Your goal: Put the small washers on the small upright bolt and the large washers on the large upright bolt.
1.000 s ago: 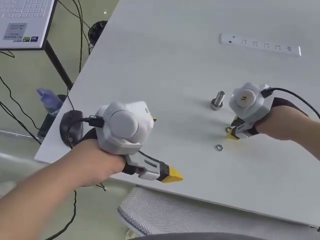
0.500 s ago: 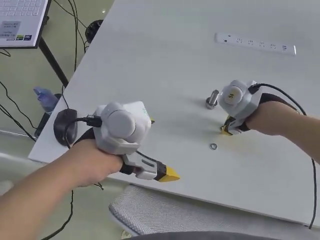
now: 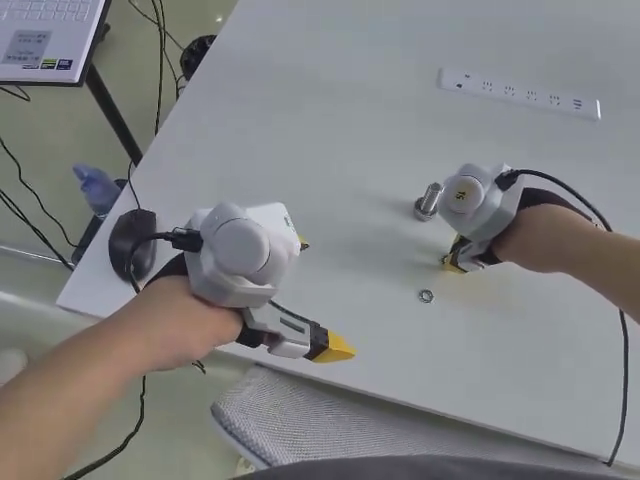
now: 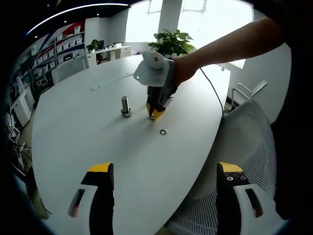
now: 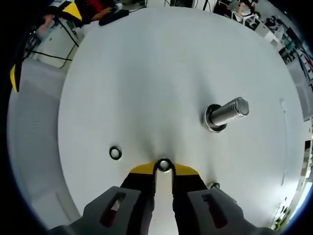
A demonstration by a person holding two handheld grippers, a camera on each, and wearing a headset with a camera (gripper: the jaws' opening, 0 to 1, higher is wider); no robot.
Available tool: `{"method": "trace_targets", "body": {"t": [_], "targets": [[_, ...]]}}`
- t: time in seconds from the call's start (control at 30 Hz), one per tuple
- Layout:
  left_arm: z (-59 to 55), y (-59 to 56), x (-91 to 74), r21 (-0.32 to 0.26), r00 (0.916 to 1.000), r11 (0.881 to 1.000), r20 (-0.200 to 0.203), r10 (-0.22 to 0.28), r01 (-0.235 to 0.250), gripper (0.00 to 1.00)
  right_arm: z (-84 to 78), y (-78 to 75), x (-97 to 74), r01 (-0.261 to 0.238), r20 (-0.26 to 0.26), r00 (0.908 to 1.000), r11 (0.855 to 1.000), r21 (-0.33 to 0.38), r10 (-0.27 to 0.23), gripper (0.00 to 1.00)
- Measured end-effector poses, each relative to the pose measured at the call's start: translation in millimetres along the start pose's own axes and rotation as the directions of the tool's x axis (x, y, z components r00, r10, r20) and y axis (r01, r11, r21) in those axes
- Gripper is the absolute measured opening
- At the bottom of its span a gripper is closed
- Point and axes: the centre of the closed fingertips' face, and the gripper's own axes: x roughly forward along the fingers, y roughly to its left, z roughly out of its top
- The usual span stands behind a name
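A large steel bolt stands upright on the white table. My right gripper points down at the table just near of the bolt, its jaws nearly together around a small washer at the tips. A second loose washer lies flat a little nearer the front edge. A small metal piece peeks out beside the right finger. My left gripper hovers over the table's front edge, open and holding nothing.
A white power strip lies at the far side of the table. A black round device sits at the near-left corner. A mesh chair stands below the front edge, and a laptop is off to the left.
The head view has shifted slightly. The right gripper's body has leaned a little toward the bolt, with its tips still at the same spot. The left gripper has held still.
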Motion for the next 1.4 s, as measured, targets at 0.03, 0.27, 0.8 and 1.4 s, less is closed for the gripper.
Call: {"method": "trace_targets", "body": {"t": [0.03, 0.27, 0.8, 1.4], "targets": [[0.1, -0.1, 0.2, -0.002, 1.0, 1.0, 0.0, 0.003, -0.003, 0.86, 0.2, -0.1, 0.1, -0.004, 0.008, 1.0, 1.0, 0.016, 0.004, 0.12], [-0.3, 1.5, -1.9, -0.003, 0.9999, 1.0, -0.001, 0.017, -0.017, 0.86, 1.1, 1.1, 0.8, -0.004, 0.015, 0.9999, 1.0, 0.019, 0.004, 0.12], [-5.2, -2.5, -3.9, -0.022, 0.9995, 0.999, 0.0, 0.032, -0.032, 0.84, -5.4, 5.7, -7.1, -0.002, 0.035, 0.9994, 0.999, 0.045, 0.001, 0.12], [5.5, -2.3, 1.0, -0.04, 0.9969, 0.997, 0.027, 0.074, -0.073, 0.85, -59.3, -5.9, -42.0, 0.034, 0.036, 0.9986, 0.991, 0.128, -0.039, 0.12]]}}
